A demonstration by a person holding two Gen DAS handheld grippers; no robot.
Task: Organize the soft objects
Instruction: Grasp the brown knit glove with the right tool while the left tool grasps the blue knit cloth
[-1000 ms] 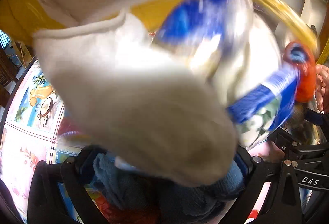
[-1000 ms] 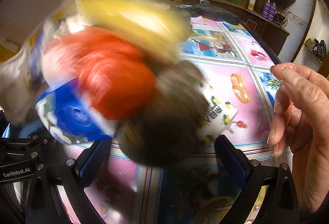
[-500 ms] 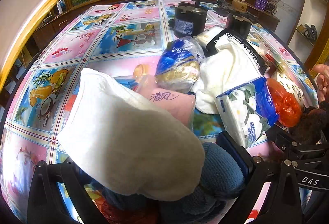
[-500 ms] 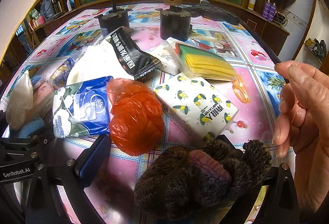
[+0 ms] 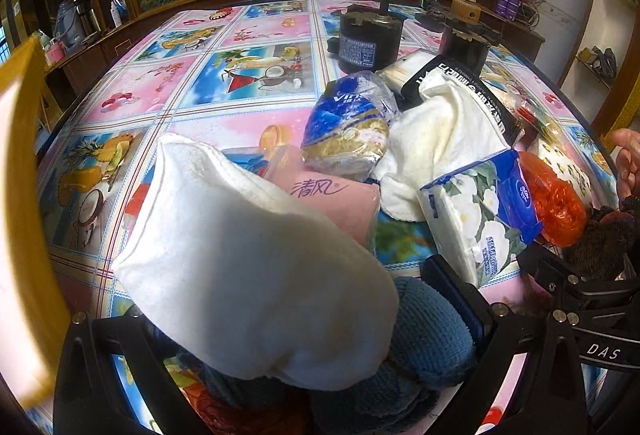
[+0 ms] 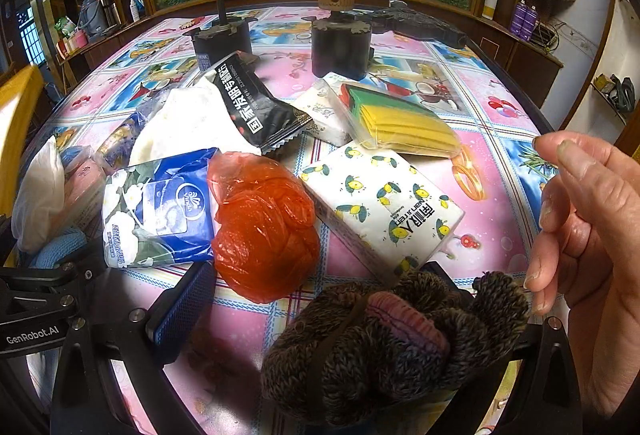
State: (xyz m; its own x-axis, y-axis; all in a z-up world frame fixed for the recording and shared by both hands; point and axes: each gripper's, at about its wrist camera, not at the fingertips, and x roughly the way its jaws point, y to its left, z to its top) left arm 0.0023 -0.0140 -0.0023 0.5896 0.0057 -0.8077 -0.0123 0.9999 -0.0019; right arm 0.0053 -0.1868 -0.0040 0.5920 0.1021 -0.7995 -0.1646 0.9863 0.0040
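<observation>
A heap of soft things lies on the picture-print tablecloth [image 5: 240,75]. A white cloth pouch [image 5: 248,275] and a blue knitted piece [image 5: 432,335] rest across my left gripper [image 5: 280,295], whose fingers stand wide apart. Beyond them lie a pink tissue pack [image 5: 340,199], a blue-and-gold wrapped roll [image 5: 344,131], a white towel [image 5: 444,131] and a flowered blue tissue pack [image 6: 156,211]. A brown knitted item [image 6: 392,339] with a pink lining lies between the fingers of my open right gripper [image 6: 320,271], leaning on the right one. Ahead sit an orange plastic bag [image 6: 264,223] and a lemon-print tissue pack [image 6: 384,199].
A black snack packet [image 6: 256,107], a packet of yellow cloths [image 6: 400,119] and two black cylinders [image 6: 340,47] stand farther back. A bare hand [image 6: 592,235] hovers at the right. A yellow-and-white board [image 5: 24,215] fills the left edge. The table's left half is bare.
One second ago the things were a tumbling blur close to both cameras. They now lie still on the table and across my grippers. The hand has barely moved.
</observation>
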